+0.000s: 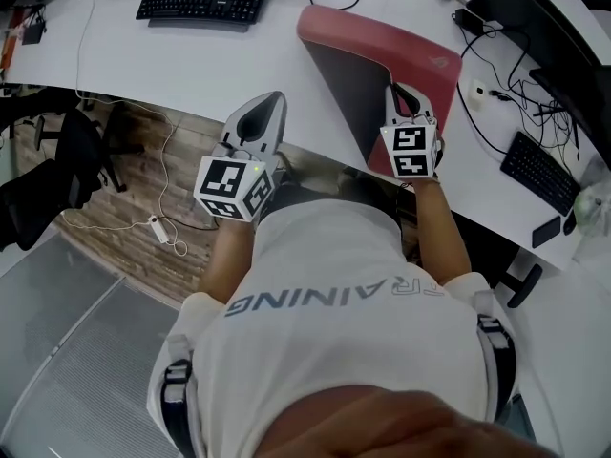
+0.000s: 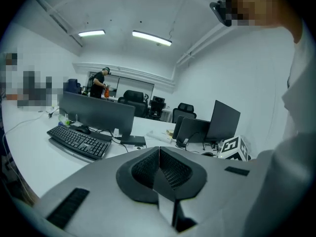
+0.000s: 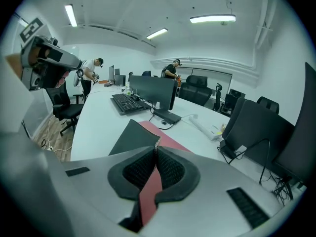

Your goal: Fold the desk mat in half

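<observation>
The desk mat (image 1: 382,38) is red on top and dark grey underneath. It lies on the white desk (image 1: 191,65) with one side lifted and curled over, so its grey underside (image 1: 346,93) faces me. My right gripper (image 1: 401,92) is shut on the lifted edge, and a red strip of mat (image 3: 150,191) runs between its jaws in the right gripper view (image 3: 157,149). My left gripper (image 1: 260,113) hangs over the desk's near edge, left of the mat and apart from it. Its jaws (image 2: 159,149) are together with no mat between them.
A black keyboard (image 1: 202,0) lies at the far left of the desk. Another keyboard (image 1: 539,170), a monitor (image 1: 535,27) and cables are on the right. A black office chair (image 1: 67,160) and a power strip (image 1: 158,229) are on the floor to the left. Other people stand at far desks (image 3: 94,70).
</observation>
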Motion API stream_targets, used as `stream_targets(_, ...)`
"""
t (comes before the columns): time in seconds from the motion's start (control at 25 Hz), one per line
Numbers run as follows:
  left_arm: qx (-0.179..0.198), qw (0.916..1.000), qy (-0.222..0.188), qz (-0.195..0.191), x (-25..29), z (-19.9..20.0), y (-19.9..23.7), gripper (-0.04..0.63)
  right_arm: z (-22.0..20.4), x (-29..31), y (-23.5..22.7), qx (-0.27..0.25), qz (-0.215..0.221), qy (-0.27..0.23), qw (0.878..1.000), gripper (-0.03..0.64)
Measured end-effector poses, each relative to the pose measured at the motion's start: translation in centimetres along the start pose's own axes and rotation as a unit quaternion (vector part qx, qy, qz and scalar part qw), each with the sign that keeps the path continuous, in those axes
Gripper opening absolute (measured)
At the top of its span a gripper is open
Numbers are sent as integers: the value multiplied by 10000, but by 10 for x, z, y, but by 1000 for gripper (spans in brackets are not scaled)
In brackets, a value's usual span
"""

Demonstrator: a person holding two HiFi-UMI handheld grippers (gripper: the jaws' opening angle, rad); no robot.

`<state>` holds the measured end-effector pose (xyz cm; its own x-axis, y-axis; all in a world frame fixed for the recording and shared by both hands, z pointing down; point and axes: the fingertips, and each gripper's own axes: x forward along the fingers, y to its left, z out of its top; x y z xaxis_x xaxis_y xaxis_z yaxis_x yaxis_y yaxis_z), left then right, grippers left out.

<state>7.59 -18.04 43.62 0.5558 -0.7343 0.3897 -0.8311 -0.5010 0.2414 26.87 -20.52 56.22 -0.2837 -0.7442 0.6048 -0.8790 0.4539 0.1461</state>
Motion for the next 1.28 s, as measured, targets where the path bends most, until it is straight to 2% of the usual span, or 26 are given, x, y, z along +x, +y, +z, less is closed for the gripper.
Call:
stream_targets(0.52,222,9993,219,-217,57,2,-60,31,-30,-6,-96,129,-284,85,9995,34)
stream_targets(0.68,415,9982,251,-360,70,3,-77,32,-44,1,-123,189,-394,207,9988,34)
stream_targets(1.0,349,9982,403,-282,79,-5,-81,32,-70,20,-168,389,-527,529,9964,35)
stream_targets(1.28,284,9985,413,-199,82,-7,-81,31,-90,36,-191,293,-640,958,9929,35)
